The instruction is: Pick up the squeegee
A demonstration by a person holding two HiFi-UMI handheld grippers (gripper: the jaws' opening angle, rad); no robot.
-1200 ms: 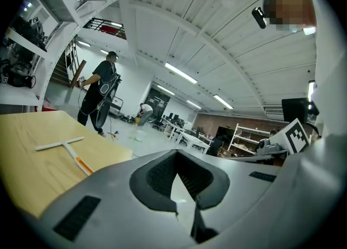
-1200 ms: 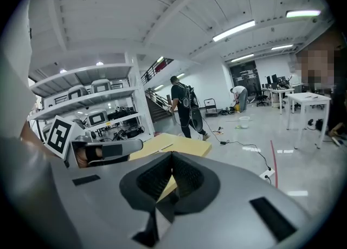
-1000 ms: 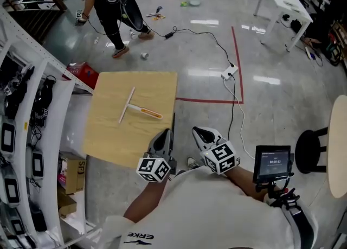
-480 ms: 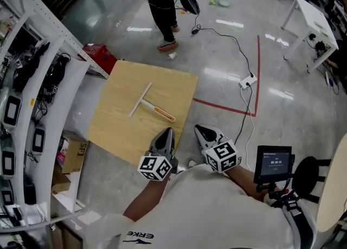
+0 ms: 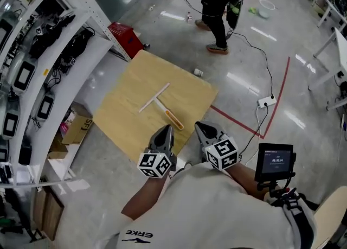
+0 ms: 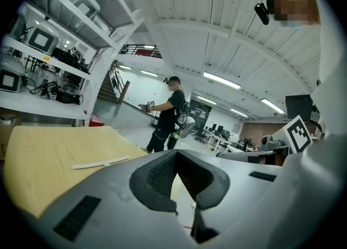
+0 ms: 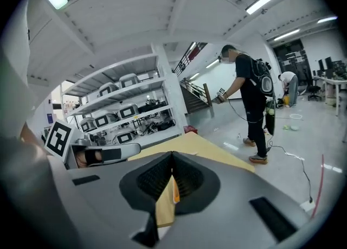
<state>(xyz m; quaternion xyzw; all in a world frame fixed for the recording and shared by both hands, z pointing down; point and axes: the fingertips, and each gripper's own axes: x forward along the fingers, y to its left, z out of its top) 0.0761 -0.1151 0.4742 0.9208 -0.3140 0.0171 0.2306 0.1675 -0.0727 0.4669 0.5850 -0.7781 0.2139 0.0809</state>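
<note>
Approach step, nothing lifted yet: left tongs [image 5: 167, 131] and right tongs [image 5: 199, 129] held side by side, both closed tip to tip and empty. Squeegee [image 5: 161, 102] lying flat on the wooden desk [image 5: 126, 120] just ahead of both pairs, with the orange handle [image 5: 173, 119] nearest them and the white blade [image 5: 153, 97] farther off. Next move, by judgement: opening one pair, reaching forward and down over the handle, then closing on it before any lift.
</note>
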